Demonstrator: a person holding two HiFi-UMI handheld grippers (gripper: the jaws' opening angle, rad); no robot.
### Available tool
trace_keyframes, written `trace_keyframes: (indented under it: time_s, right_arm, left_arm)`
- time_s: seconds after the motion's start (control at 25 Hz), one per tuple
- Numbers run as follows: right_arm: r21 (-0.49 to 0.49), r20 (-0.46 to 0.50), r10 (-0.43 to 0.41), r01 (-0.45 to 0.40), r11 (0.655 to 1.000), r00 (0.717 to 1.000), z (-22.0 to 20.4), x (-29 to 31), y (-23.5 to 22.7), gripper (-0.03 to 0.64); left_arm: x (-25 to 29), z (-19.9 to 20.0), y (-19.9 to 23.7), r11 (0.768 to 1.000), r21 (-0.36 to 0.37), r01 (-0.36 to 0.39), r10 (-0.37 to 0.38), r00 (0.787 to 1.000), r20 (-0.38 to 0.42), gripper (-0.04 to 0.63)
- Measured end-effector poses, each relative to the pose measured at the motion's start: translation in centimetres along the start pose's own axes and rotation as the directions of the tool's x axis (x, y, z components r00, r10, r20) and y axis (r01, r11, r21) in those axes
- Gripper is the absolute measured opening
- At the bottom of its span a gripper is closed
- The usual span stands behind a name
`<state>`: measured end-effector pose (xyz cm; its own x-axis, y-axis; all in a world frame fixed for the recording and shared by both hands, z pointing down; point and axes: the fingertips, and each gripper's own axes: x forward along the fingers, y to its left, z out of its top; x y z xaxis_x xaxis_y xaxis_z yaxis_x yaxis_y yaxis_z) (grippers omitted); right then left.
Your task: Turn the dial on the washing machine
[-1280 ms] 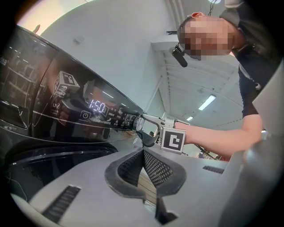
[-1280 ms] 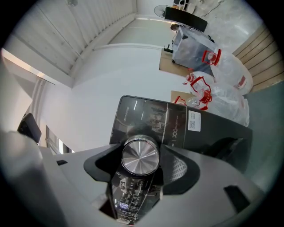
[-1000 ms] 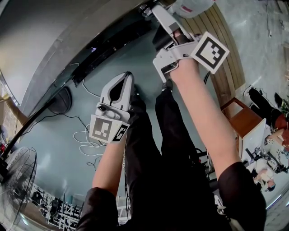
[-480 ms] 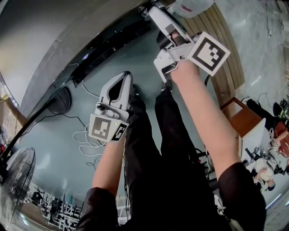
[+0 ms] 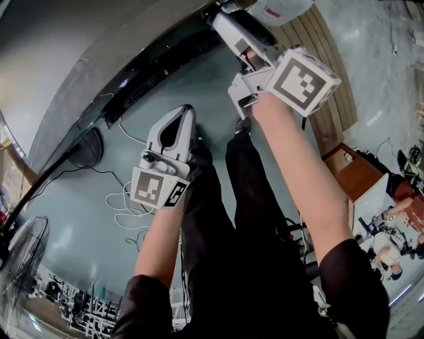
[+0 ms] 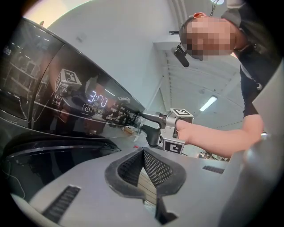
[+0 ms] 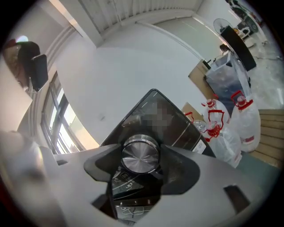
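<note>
The washing machine's black control panel (image 5: 152, 69) runs across the upper left of the head view. My right gripper (image 5: 217, 13) reaches up to it. In the right gripper view the round brushed-metal dial (image 7: 140, 153) sits between the two dark pads, and the right gripper (image 7: 140, 157) is shut on it. The left gripper view shows the right gripper (image 6: 135, 119) at the panel, beside the lit display (image 6: 96, 98). My left gripper (image 5: 187, 110) hangs lower, away from the machine, above the floor. Its pads (image 6: 143, 151) meet at the tips with nothing between them.
A standing fan (image 5: 20, 251) and loose white cables (image 5: 129, 198) lie on the floor at the left. Wooden slats (image 5: 318, 46) and a brown box (image 5: 354, 175) are at the right. White plastic bags (image 7: 230, 119) stand beside the machine. The person's dark-trousered legs (image 5: 218, 218) fill the middle.
My right gripper has rolled about its own axis at the dial, and its marker cube has turned and shifted slightly. The left gripper has stayed where it was.
</note>
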<state>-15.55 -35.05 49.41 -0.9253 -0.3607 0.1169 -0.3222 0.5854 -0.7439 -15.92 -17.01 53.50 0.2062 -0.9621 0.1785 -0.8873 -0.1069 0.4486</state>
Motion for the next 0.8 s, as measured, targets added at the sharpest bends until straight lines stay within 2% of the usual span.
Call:
trace_keyframes:
  time_s: [0.12, 0.28, 0.8]
  right_arm:
    - [-0.052, -0.012, -0.020, 0.019, 0.998, 1.000, -0.1, 0.0, 0.0, 0.293]
    - [-0.100, -0.028, -0.112, 0.108, 0.989, 0.993, -0.4, -0.7, -1.1, 0.293]
    - [-0.312, -0.047, -0.155, 0.133, 0.941, 0.987, -0.6, -0.7, -0.8, 0.293]
  left_arm:
    - [0.0, 0.0, 0.1, 1.000, 0.002, 0.001, -0.001, 1.000, -0.001, 0.014]
    - [-0.2, -0.1, 0.2, 1.000, 0.003, -0.002, 0.002, 1.000, -0.002, 0.014]
    - [-0.3, 0.1, 0.3, 1.000, 0.005, -0.005, 0.005, 1.000, -0.001, 0.014]
